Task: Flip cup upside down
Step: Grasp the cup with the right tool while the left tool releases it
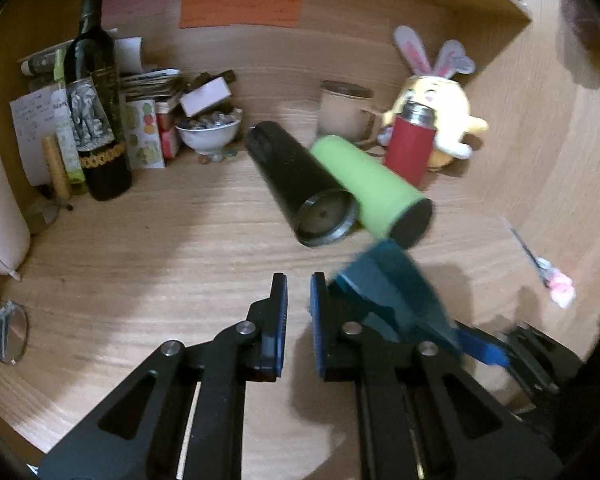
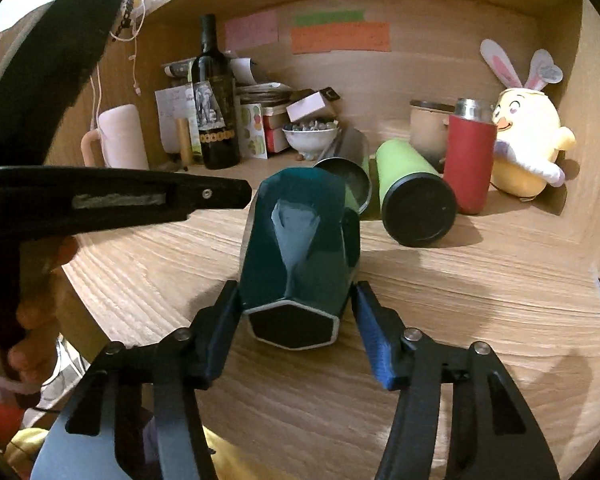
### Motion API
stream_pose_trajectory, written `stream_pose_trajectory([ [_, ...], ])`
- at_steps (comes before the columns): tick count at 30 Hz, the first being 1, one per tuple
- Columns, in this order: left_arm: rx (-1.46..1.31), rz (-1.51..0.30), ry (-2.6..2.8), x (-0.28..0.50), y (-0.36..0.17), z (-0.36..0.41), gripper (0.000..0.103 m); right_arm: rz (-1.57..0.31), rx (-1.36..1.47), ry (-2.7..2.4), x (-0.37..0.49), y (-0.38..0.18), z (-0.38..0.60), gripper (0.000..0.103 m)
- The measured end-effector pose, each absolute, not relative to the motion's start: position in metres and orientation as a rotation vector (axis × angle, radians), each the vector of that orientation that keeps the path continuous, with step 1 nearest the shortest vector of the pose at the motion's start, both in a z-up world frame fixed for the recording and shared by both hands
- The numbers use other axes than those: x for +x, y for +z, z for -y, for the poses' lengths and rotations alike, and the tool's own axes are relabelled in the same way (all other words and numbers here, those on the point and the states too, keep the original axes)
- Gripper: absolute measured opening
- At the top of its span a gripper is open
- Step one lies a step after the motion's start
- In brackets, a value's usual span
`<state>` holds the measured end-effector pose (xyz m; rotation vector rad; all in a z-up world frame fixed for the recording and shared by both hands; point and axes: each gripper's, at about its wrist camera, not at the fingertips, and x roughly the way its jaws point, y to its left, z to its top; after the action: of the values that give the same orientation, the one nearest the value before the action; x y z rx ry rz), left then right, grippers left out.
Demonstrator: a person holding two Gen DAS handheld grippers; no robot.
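Observation:
A dark teal faceted cup is held between the pads of my right gripper, its hexagonal base towards the camera and its mouth pointing away, above the wooden desk. The same cup shows blurred in the left wrist view, just right of my left gripper. My left gripper is empty, its fingers close together with a narrow gap. It also reaches in from the left in the right wrist view.
A black tumbler and a green tumbler lie on their sides behind the cup. Further back stand a red flask, a beige mug, a yellow plush toy, a wine bottle and a white bowl.

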<state>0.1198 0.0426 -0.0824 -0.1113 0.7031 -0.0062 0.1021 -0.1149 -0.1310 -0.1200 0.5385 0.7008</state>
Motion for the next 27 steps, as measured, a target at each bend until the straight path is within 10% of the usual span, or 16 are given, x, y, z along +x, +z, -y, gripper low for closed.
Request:
stream_pose_trajectory([
  [27,-0.167,-0.828,-0.175,0.136,-0.099,-0.046,0.009,-0.425,-0.112,0.706,0.088,-0.097,0.126,0.049],
])
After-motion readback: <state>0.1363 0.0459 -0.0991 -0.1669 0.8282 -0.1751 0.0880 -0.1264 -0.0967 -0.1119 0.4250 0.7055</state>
